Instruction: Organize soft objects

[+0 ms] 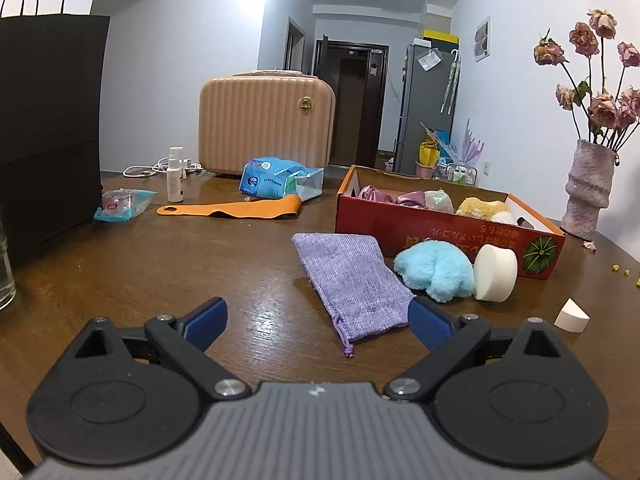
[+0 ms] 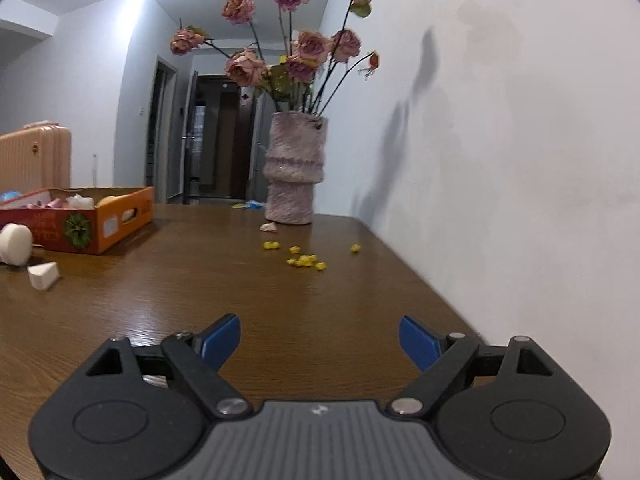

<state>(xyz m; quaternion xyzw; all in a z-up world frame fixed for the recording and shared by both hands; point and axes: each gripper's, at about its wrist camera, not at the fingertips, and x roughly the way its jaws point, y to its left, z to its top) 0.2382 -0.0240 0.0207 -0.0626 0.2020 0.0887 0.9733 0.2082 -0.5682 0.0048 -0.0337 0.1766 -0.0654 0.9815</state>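
Left gripper (image 1: 318, 322) spread wide over the worktop (image 1: 160, 272), nothing held; lilac drawstring pouch (image 1: 354, 284) lies just ahead of it, its cord end between the fingers.

Pouch flat, angled away toward the red cardboard box (image 1: 436, 228). Right of the pouch and ahead of the right finger: fluffy blue plush (image 1: 434, 270), touching a round white sponge (image 1: 496, 272) that stands on edge against the box front. Small white wedge sponge (image 1: 572, 316) off to the gripper's right, apart from the rest. Box holds pink fabric and a yellow plush. Right gripper (image 2: 320, 342) also wide apart, empty, over bare wood; vase of dried roses (image 2: 294, 172) well ahead, yellow crumbs (image 2: 306, 260) between.
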